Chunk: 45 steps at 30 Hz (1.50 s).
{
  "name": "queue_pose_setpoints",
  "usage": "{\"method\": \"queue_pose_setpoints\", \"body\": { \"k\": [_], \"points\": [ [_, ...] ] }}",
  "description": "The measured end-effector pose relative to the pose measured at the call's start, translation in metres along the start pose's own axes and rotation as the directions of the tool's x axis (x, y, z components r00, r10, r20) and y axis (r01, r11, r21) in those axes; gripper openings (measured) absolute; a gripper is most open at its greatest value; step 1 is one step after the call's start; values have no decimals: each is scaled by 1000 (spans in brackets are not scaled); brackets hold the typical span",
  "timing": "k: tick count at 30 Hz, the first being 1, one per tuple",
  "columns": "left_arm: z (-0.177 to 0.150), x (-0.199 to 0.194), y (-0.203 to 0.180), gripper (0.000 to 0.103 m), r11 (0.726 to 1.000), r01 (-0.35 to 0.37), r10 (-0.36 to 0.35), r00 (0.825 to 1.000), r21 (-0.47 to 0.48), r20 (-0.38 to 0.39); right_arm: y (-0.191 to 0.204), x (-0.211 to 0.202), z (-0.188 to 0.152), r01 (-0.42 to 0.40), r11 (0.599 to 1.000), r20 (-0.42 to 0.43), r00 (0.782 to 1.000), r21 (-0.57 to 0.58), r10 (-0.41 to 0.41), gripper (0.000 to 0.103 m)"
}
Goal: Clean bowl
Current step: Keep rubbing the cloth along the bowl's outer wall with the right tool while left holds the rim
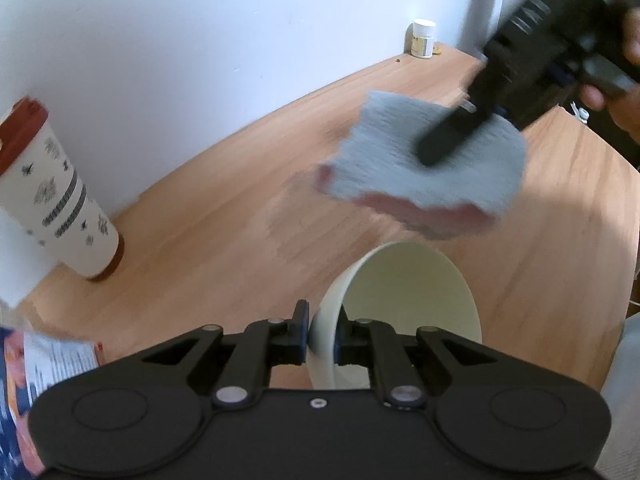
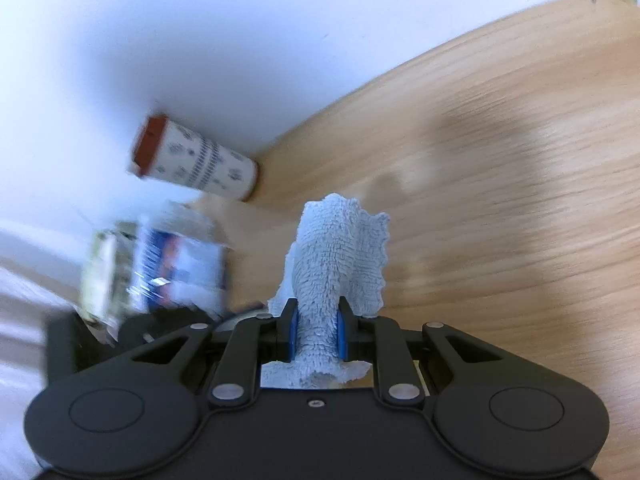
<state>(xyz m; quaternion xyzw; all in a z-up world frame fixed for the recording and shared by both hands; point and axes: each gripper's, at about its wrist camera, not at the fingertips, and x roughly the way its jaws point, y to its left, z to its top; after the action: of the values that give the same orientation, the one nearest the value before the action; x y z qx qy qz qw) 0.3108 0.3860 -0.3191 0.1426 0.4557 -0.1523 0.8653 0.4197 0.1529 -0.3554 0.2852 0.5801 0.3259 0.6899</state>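
Observation:
In the left wrist view my left gripper (image 1: 323, 330) is shut on the near rim of a cream bowl (image 1: 412, 304), which is tipped up on its side above the wooden table (image 1: 200, 240). Above and beyond the bowl hangs a light blue cloth (image 1: 420, 168) with a pinkish underside, blurred. My right gripper (image 1: 448, 140) comes in from the upper right, shut on that cloth, with a person's hand (image 1: 624, 60) behind it. In the right wrist view my right gripper (image 2: 317, 318) pinches the blue cloth (image 2: 336, 264) between its blue pads; the bowl is out of that view.
A white patterned tumbler with a red-brown lid (image 1: 56, 196) stands by the wall at left, seen also as the tumbler (image 2: 196, 160). A printed carton (image 1: 36, 364) lies at the lower left, the same carton (image 2: 176, 264) blurred. A small white jar (image 1: 423, 39) stands at the far wall.

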Motion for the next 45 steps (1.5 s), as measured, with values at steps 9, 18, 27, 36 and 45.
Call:
{"method": "queue_pose_setpoints", "body": {
  "k": [9, 18, 27, 36, 45],
  "points": [
    [-18, -4, -10, 9, 998, -51, 51, 999, -43, 17, 52, 78, -13, 35, 988, -173, 983, -148, -61, 20],
    [-27, -2, -27, 10, 994, -63, 66, 998, -91, 21, 35, 105, -14, 45, 987, -255, 963, -151, -83, 20],
    [-34, 2, -19, 10, 982, -75, 71, 997, -174, -28, 5, 113, -29, 132, 984, -297, 941, -120, -162, 20],
    [-46, 4, -10, 12, 958, -79, 67, 996, -276, -55, 41, 113, -13, 64, 987, -217, 971, -148, -95, 20],
    [-55, 7, -8, 16, 938, -61, 37, 997, -340, -75, 17, 116, -20, 104, 988, -265, 955, -116, -132, 20]
  ]
}}
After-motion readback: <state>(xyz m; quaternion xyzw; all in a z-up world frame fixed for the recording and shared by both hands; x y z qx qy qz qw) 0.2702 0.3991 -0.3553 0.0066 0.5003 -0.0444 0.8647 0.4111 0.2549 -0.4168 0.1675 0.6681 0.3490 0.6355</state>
